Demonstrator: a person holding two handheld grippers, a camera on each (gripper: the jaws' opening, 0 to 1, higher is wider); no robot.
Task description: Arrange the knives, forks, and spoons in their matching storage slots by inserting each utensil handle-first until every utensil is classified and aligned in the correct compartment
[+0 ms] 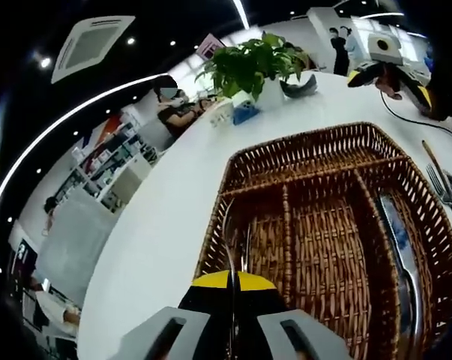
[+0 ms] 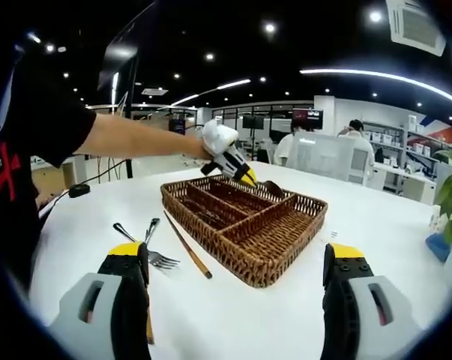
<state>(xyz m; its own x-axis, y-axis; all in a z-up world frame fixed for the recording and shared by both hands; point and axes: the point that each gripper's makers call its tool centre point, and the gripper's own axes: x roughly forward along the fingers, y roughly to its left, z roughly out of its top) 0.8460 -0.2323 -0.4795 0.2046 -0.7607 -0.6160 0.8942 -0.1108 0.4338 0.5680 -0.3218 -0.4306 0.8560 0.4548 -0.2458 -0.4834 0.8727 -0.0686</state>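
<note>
A wicker tray [image 1: 315,161] with long compartments lies on the white table. My left gripper [image 1: 231,300] is shut on a slim metal utensil [image 1: 229,240], whose thin shaft points forward over the tray's left compartment. A knife [image 1: 402,247] lies in the right compartment. Two forks [image 1: 444,187] and a wooden-handled utensil [image 1: 433,159] rest on the table right of the tray. In the right gripper view the tray [image 2: 278,251] sits ahead, and my left gripper [image 2: 244,176] hovers over its far side. My right gripper [image 2: 237,300] is wide open and holds nothing. Forks [image 2: 152,251] and the wooden-handled utensil [image 2: 188,255] lie left of the tray.
A potted plant [image 1: 255,64] and small items stand at the table's far end. A black cable [image 1: 405,120] runs across the table. People sit at desks beyond, with shelves behind them. A person's bare arm [image 2: 136,139] reaches in from the left.
</note>
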